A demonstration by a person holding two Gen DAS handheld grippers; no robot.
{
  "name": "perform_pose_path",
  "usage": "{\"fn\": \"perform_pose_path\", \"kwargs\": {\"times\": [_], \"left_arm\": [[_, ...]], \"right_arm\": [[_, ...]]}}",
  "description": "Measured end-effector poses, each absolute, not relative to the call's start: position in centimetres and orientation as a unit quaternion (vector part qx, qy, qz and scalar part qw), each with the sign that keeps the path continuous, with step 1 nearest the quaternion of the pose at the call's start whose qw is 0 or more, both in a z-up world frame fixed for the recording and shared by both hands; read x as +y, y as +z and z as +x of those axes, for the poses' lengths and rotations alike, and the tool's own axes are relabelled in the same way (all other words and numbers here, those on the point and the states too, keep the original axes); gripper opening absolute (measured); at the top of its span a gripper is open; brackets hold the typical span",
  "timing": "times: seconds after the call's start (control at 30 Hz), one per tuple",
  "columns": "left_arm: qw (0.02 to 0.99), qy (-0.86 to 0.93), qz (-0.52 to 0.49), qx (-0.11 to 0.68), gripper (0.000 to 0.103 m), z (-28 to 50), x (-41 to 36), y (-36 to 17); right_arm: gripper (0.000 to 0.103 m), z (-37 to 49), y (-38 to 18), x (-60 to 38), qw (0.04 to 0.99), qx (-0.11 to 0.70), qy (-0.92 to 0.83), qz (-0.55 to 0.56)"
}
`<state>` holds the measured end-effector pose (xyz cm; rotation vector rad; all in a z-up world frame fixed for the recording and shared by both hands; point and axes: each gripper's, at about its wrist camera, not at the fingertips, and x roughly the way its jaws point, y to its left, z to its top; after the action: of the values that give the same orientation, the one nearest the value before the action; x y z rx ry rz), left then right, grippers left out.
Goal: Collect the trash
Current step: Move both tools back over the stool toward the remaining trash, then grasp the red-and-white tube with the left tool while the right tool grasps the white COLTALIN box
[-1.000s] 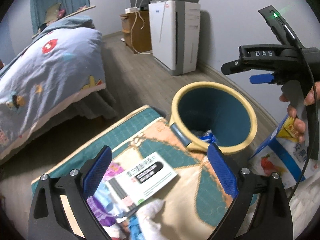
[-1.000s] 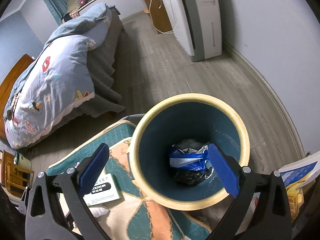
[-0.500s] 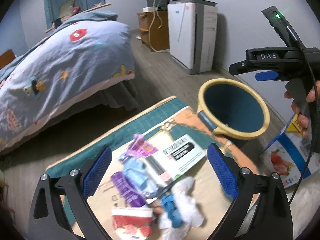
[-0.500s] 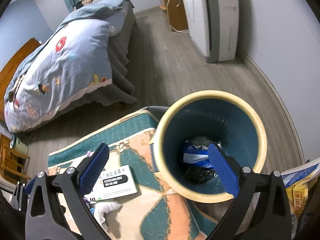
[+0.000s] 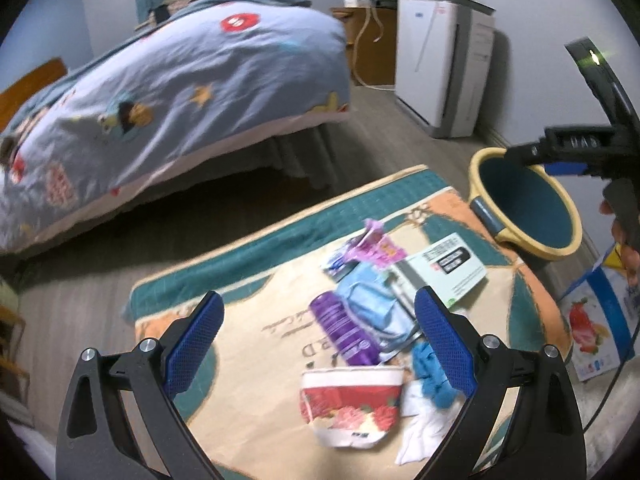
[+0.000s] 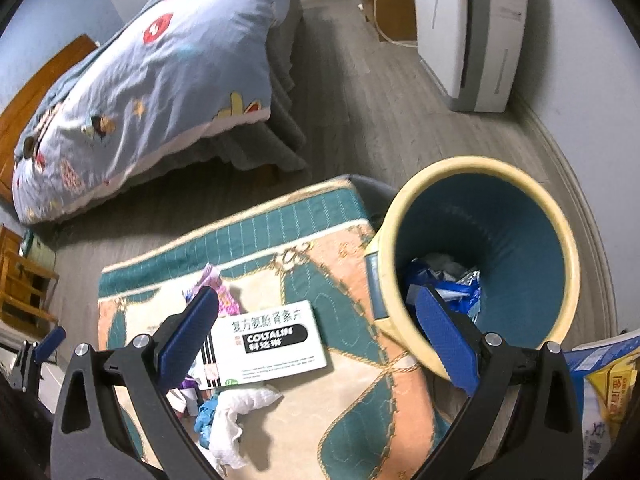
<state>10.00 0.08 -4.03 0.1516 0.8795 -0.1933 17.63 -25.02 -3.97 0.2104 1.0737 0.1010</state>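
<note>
While I am hovering both tools over the mat (image 5: 248, 344), the biggest thing I am risking is the bin (image 6: 516, 216) itself: it is sitting at about two o'clock from the litter, its wall touching the mat's corner, and a careless swing of my right gripper (image 6: 316, 336), which is hanging spread wide and empty just at its near rim, could be knocking it over and spilling the wrappers already lying in its bottom. Next down, the white medicine box (image 5: 448, 264) is lying flat at one o'clock in the pile, and flat card is likely to be slipping out of a pinch unless I am catching an edge. The crushed red cup (image 5: 352, 404), at six o'clock of the heap, is looking soft, so squeezing it could be folding it out of my grip. My left gripper (image 5: 320, 340) is also gaping open, holding nothing, straddling the purple wrapper (image 5: 344, 332) and the blue mask (image 5: 372, 308); these are overlapping, so I could be dragging a neighbour along. Smallest, the white tissue (image 5: 420, 428) and blue scrap (image 5: 432, 376) at five o'clock could be tearing or slipping free.
</note>
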Motion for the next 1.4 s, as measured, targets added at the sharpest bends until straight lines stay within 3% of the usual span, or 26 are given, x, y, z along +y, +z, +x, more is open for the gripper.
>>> {"fn": "perform_pose_path", "kwargs": {"times": [0.2, 0.9, 1.0, 1.17, 1.4], "left_arm": [[0.881, -0.098, 0.054, 0.46, 0.095, 9.4, 1.3, -6.4], [0.806, -0.149, 0.171, 0.546, 0.092, 7.2, -2.8, -15.0], [0.808, -0.154, 0.135, 0.553, 0.061, 7.9, -1.8, -14.5], [0.82, -0.141, 0.123, 0.541, 0.032, 8.7, -0.8, -13.0], [0.855, -0.099, 0.053, 0.506, 0.013, 10.4, 3.0, -9.3]], "right_arm": [[0.097, 17.6, -5.3, -22.4, 0.841, 0.531, 0.061, 0.085], [0.097, 18.1, -9.1, -17.5, 0.808, 0.582, 0.08, 0.031], [0.097, 18.1, -9.7, -17.0, 0.8, 0.592, 0.093, 0.029], [0.097, 18.0, -10.0, -16.8, 0.796, 0.597, 0.096, 0.026], [0.097, 18.4, -10.4, -18.6, 0.79, 0.604, 0.082, 0.071]]}}
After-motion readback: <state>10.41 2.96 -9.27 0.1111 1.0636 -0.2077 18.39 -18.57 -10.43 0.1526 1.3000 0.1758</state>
